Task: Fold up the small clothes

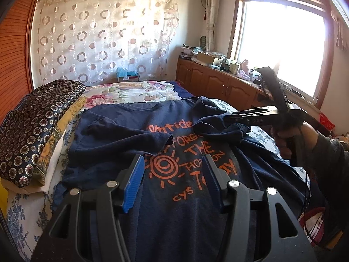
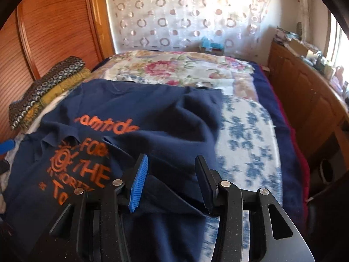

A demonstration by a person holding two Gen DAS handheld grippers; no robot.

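A navy T-shirt (image 1: 135, 126) with orange print lies spread on the bed, print up, both sleeves folded in over the chest. It also shows in the right wrist view (image 2: 165, 118). My left gripper (image 1: 173, 161) is open and empty, held just above the shirt's printed middle. My right gripper (image 2: 172, 163) is open and empty over the shirt's right side, by the folded-in right sleeve. In the left wrist view the right gripper (image 1: 226, 118) is seen side-on above that sleeve.
A stack of folded patterned cloths (image 1: 37, 126) sits on the bed's left side, also visible in the right wrist view (image 2: 43, 87). A floral quilt (image 1: 135, 91) covers the far bed. A wooden cabinet (image 1: 218, 80) with clutter runs under the window at right.
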